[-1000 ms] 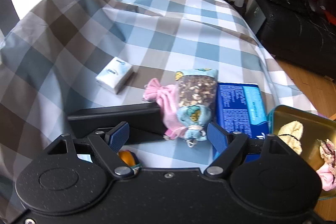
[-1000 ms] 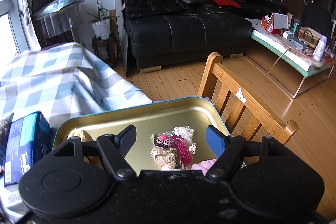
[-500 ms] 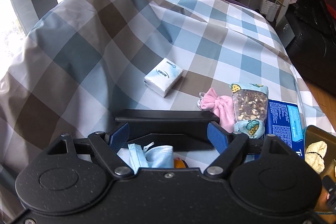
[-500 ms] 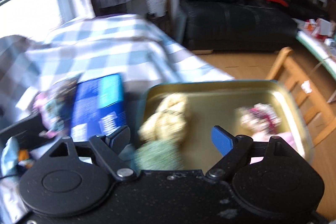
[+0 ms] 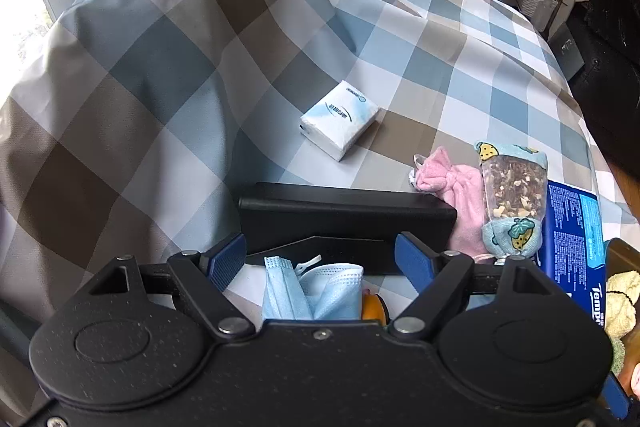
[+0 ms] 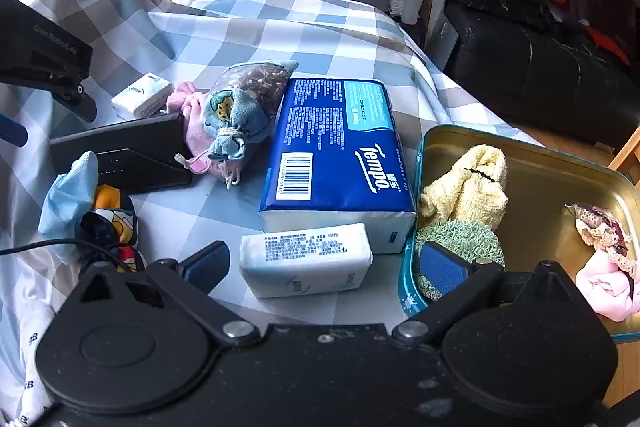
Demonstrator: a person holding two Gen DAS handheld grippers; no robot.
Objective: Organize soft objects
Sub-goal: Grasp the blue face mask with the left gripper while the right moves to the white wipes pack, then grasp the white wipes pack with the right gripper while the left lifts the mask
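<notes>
While both hand-held grippers are held released above the checked cloth (image 5: 168, 75) covering the counter, the soft objects are seen in two groups. Inside the gold tin tray (image 6: 560, 163), at 3 o'clock in the right wrist view, a yellow knitted cloth (image 6: 468, 183), a green scrubber (image 6: 460, 239), a lace item (image 6: 600, 227) and a pink cloth (image 6: 604, 283) are contained. Outside the tray, a small tissue pack (image 6: 306, 259) is framed between the spread fingers of the right hand-held gripper (image 6: 324, 267), touching neither. Just behind it, at 12 o'clock, a blue tissue pack (image 6: 336, 151) is laid flat against the tray wall. At 10 o'clock, a drawstring pouch (image 6: 240, 107) and a pink bow cloth (image 6: 188, 111) are rested against a black case (image 6: 120, 155).

A blue face mask (image 5: 312, 291) is positioned between the open fingers of the left hand-held gripper (image 5: 320, 259), ungrasped. A white tissue packet (image 5: 340, 119) is located at 12 o'clock, well apart.
</notes>
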